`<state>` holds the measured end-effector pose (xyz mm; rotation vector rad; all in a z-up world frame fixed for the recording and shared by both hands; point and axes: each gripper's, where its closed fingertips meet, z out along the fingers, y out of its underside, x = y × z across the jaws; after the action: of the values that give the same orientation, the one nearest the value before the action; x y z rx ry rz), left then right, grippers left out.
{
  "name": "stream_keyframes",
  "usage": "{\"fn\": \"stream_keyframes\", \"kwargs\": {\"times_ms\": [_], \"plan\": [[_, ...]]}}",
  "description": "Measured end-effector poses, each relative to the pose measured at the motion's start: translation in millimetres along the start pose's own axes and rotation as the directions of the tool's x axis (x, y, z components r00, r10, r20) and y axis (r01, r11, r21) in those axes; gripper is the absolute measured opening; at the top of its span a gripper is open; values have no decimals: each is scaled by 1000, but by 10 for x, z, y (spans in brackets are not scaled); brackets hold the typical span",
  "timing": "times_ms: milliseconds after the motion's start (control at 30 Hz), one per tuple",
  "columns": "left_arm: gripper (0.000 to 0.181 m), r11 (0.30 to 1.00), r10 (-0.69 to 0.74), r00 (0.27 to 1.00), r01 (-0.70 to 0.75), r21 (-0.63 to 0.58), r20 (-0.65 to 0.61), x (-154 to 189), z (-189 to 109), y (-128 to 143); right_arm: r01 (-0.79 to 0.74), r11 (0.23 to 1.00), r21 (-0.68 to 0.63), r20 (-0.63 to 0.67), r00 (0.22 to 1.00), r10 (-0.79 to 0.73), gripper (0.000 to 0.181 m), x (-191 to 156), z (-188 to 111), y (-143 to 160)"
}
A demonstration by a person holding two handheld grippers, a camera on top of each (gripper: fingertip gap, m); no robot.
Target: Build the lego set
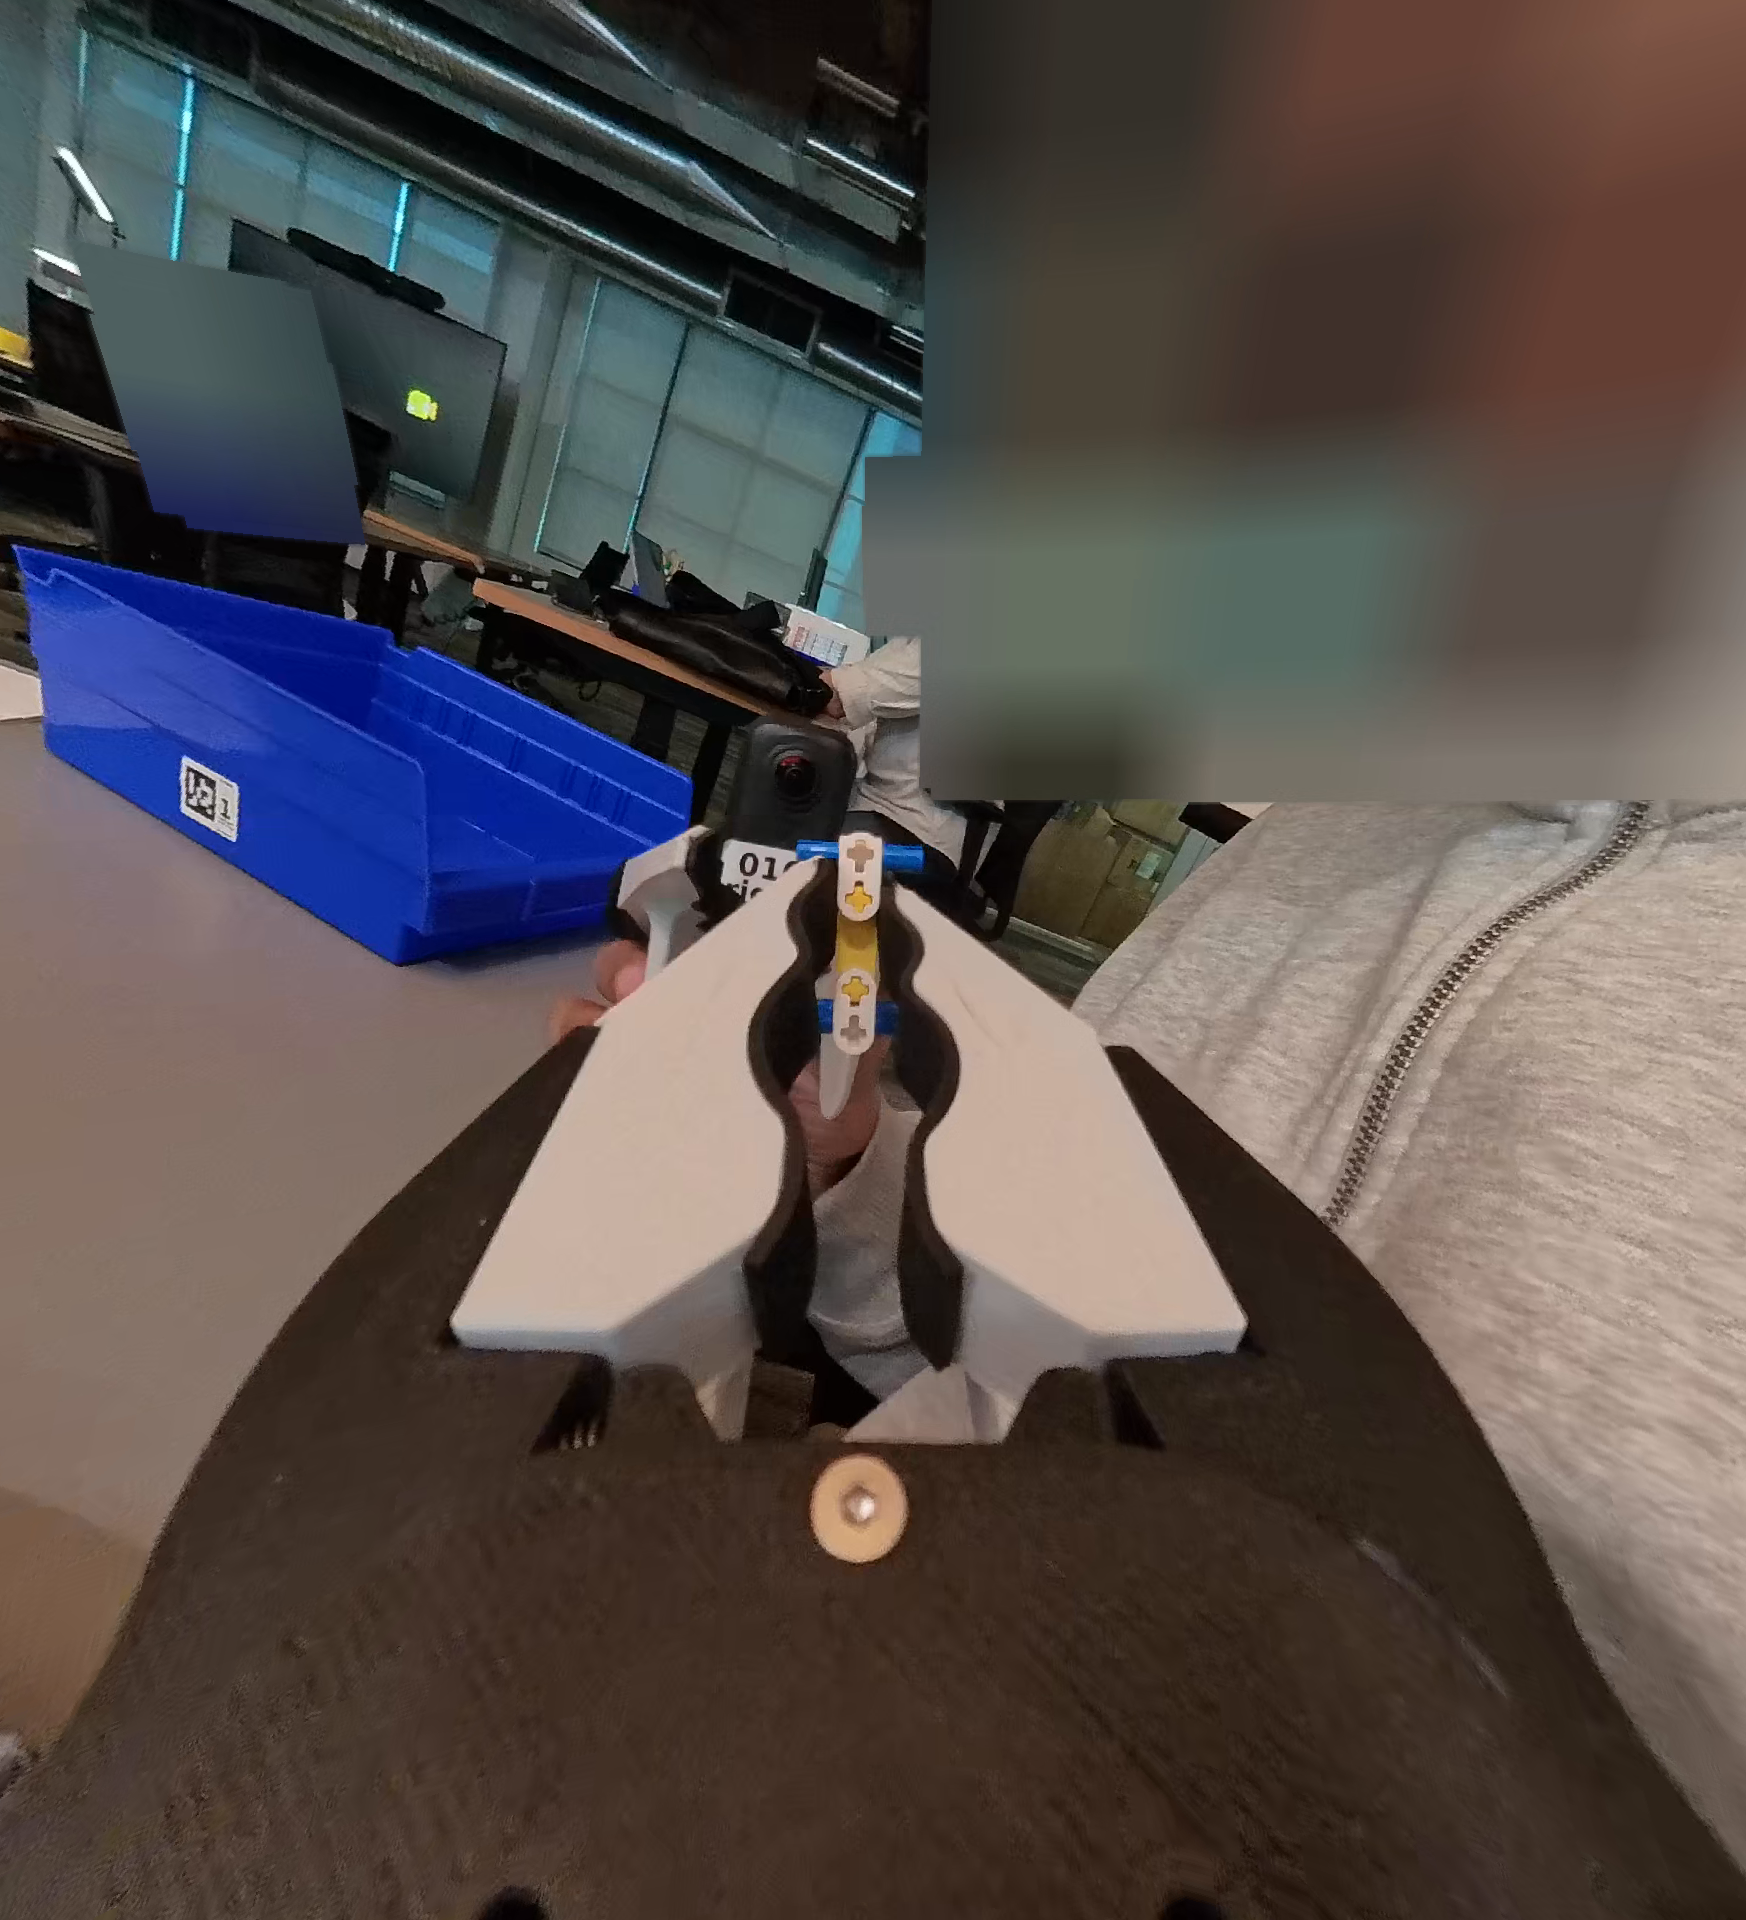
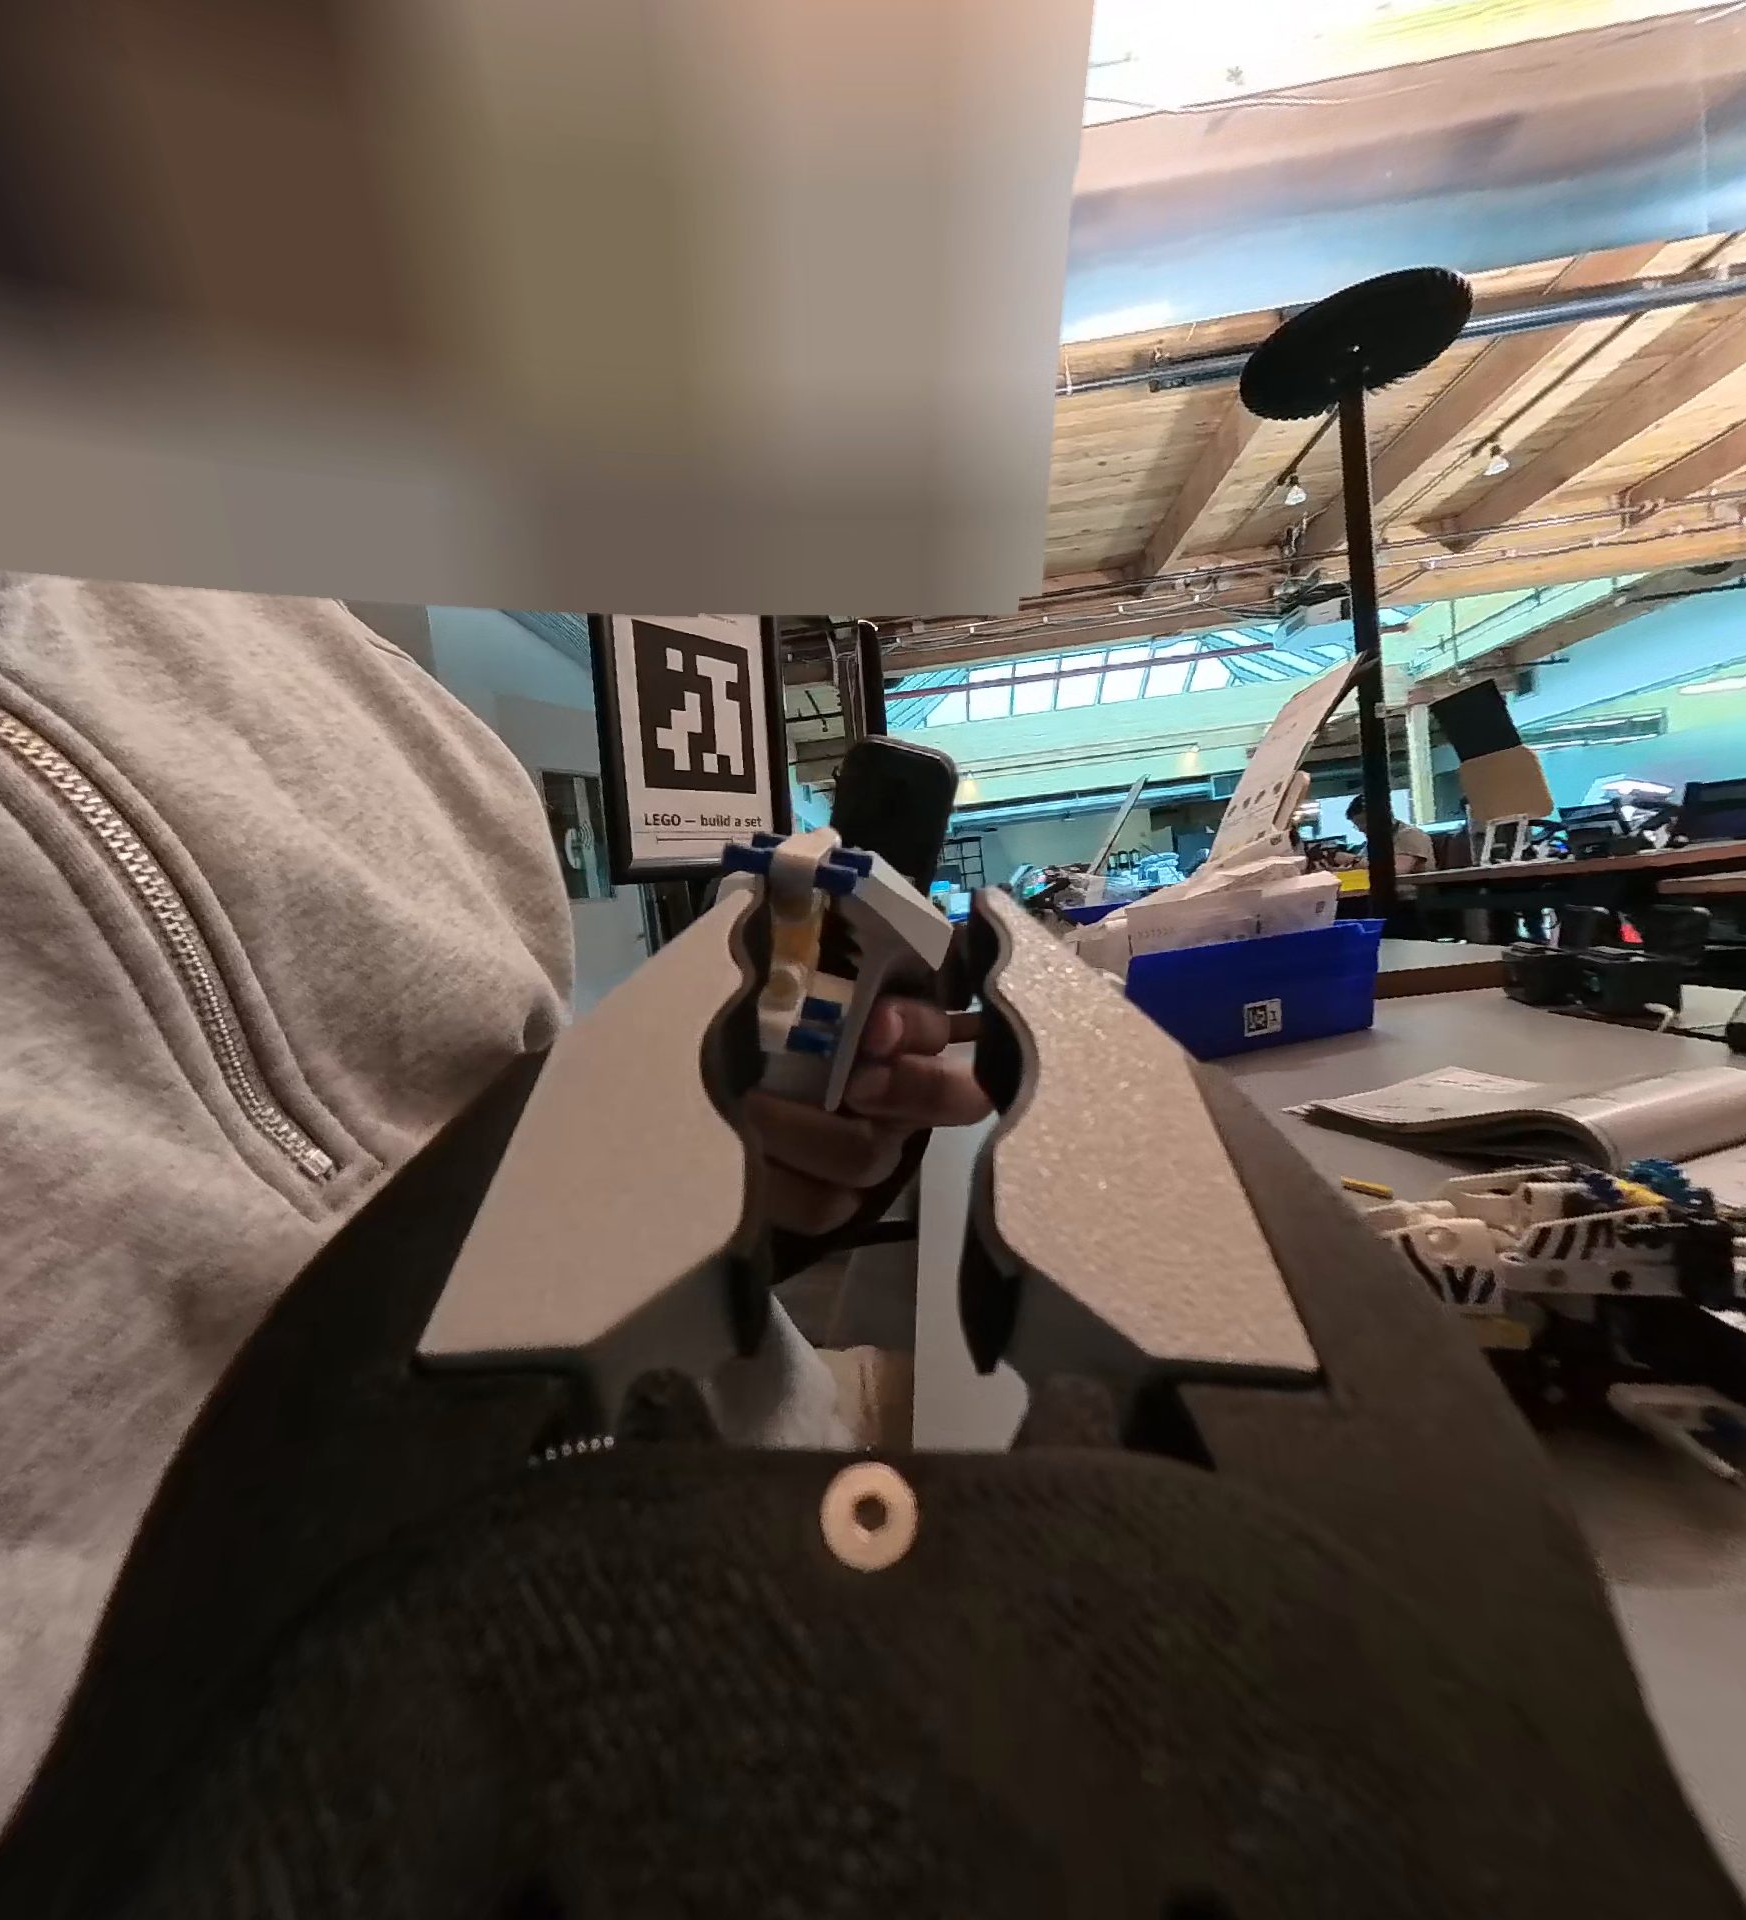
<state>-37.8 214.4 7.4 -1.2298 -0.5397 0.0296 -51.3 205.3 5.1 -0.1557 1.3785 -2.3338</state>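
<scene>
Left claw (image 1: 856, 935) clenched on one white-yellow lego assembly (image 1: 858, 940), long axis vertical; two blue pins crosswise. Right claw (image 2: 853, 935) released.

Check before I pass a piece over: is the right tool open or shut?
Open. In its own view the right tool has a clear gap between its fingers, nothing clamped.

grey zip hoodie (image 1: 1534, 1195); white-fingered tongs (image 1: 853, 997) on black bodies.

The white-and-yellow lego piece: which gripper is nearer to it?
Left. The left gripper is shut on the lego piece; the right gripper is open, facing it from just beyond.
</scene>
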Motion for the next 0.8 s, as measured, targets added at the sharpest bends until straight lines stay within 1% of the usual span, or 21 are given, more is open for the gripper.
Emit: {"fn": "stream_keyframes", "kwargs": {"times_ms": [100, 200, 267, 300, 333, 367, 567, 667, 700, 800], "plan": [[4, 1000, 30, 998, -30, 3, 53, -71, -16, -15, -3, 1000, -8, -27, 1000, 2, 28, 43, 4, 12], [4, 994, 107, 988, -106, -11, 114, -116, -30, -28, 23, 999, -26, -65, 998, -24, 21, 76, 10, 22], [4, 990, 144, 980, -142, -22, 135, -117, -25, -34, 22, 999, -28, -51, 998, -23, 13, 48, 16, 14], [4, 988, 154, 977, -152, -22, 150, -126, -22, -42, 10, 1000, -26, -47, 999, -11, 12, 45, 19, 10], [4, 986, 165, 972, -164, -23, 164, -136, -22, -46, -3, 1000, -26, -39, 999, 2, 6, 36, 22, 9], [4, 985, 172, 970, -170, -23, 173, -140, -22, -49, -14, 1000, -25, -38, 999, 13, 6, 41, 24, 5], [4, 986, 166, 960, -168, -10, 223, -206, -41, -73, -40, 998, -39, -82, 996, 36, 5, 120, 27, 23], [4, 983, 180, 948, -184, -13, 262, -246, -51, -78, -19, 998, -56, -115, 993, 12, 4, 163, 26, 40], [5, 984, 172, 952, -177, -4, 253, -231, -48, -83, -9, 998, -57, -118, 993, 2, 4, 156, 28, 34], [4, 995, 73, 976, -86, 56, 204, -201, -47, -110, -11, 998, -55, -104, 995, 5, 4, 131, 36, 27]]}}
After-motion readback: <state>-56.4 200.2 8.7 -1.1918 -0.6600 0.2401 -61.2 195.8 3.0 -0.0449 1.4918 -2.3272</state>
